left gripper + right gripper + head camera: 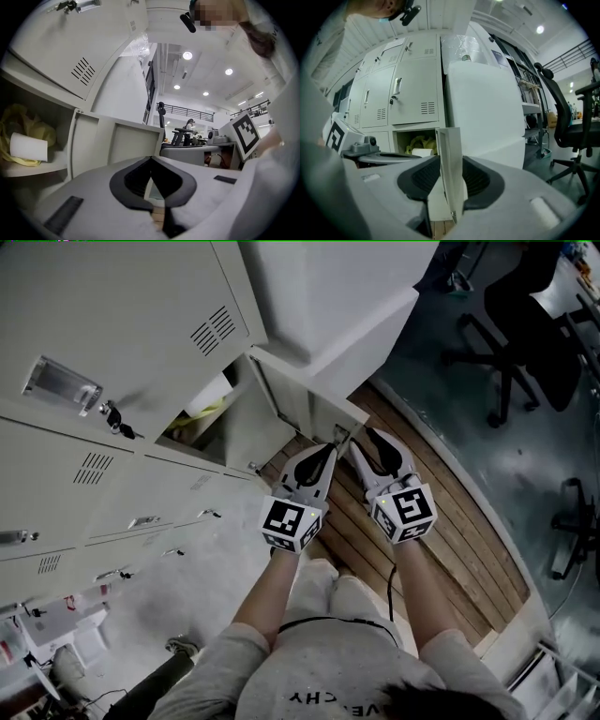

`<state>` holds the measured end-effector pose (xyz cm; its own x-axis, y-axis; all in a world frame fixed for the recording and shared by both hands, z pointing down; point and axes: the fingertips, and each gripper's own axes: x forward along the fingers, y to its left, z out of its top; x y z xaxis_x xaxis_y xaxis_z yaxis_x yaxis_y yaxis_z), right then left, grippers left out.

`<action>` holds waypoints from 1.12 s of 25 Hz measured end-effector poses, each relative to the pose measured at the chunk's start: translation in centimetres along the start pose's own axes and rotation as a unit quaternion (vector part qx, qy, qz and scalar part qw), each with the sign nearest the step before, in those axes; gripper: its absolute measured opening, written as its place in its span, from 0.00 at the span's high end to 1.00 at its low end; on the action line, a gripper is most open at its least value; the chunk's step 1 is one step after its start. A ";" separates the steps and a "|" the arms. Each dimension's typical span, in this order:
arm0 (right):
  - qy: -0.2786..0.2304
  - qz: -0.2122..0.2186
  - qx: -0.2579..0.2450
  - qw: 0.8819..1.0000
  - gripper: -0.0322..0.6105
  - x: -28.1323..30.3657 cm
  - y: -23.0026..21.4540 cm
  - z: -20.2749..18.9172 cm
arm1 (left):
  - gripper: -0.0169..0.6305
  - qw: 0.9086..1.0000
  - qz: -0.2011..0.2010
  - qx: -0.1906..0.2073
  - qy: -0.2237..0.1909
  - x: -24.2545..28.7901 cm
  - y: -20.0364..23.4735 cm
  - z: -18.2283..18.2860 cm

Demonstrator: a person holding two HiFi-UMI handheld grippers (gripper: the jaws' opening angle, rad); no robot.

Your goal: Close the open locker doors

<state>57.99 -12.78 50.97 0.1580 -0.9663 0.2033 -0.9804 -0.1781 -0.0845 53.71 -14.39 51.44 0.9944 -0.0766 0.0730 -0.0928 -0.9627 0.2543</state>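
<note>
Looking steeply down, a person's forearms reach forward over a strip of wooden floor (450, 549), each hand carrying a gripper topped by a marker cube.

The left gripper (151, 161) has its tongs pressed together at the tips, with nothing pinched between them. The right gripper (450, 164), just beside it at 3 o'clock, has its tongs spread. The free edge of the open locker door (298, 395) stands upright between its pads.

The door juts out from the locker bank towards the person, at 12 o'clock from the two grippers. Its pale inner face is turned towards the left gripper.

At 10 o'clock from the grippers is the open compartment (178, 434). On its shelf lies a heap of crumpled yellow material (21, 124). A white roll (28, 146) rests on its side on top of the heap.

Further off, from 9 to 11 o'clock, are the closed lockers (103, 324), grey with vent slots. A bunch of keys (117, 418) hangs from one lock.

At 2 o'clock, well apart from the lockers, a black office chair (525, 334) stands on a dark floor.
</note>
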 end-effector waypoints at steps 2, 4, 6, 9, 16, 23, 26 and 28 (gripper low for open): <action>0.001 0.004 0.001 1.000 0.73 0.5 -0.2 -0.4 | 0.98 1.000 0.004 -0.002 -0.001 0.2 0.2 -0.1; 0.002 0.008 0.000 1.000 0.73 1.0 -0.4 -0.6 | 0.98 1.000 0.011 -0.005 -0.005 0.2 0.5 -0.3; 0.001 0.011 -0.001 1.000 0.73 1.4 -0.5 -0.8 | 0.98 1.000 0.018 -0.006 -0.008 0.2 0.8 -0.5; 0.000 0.011 -0.002 1.000 0.73 1.6 -0.5 -1.1 | 0.98 1.000 0.029 -0.006 -0.009 0.1 1.2 -0.8; 0.002 0.013 -0.003 1.000 0.80 1.4 0.1 -1.5 | 0.98 0.999 0.048 -0.007 -0.013 -0.6 1.0 -1.0; 0.000 0.029 0.000 1.000 0.80 1.2 1.2 -1.8 | 0.98 0.997 0.072 -0.006 -0.014 -2.0 1.2 -1.2; 0.002 0.035 -0.003 0.999 0.81 1.2 1.6 -1.8 | 0.98 0.996 0.085 -0.005 -0.015 -2.6 1.3 -1.2; 0.005 0.040 -0.004 0.999 0.81 1.1 2.0 -1.9 | 0.98 0.996 0.092 -0.005 -0.016 -3.0 1.3 -1.3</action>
<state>55.94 -13.85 52.89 0.0787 -0.9755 0.2053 -0.9907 -0.0994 -0.0929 50.50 -15.09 52.77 0.9616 -0.2594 0.0891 -0.2737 -0.9292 0.2485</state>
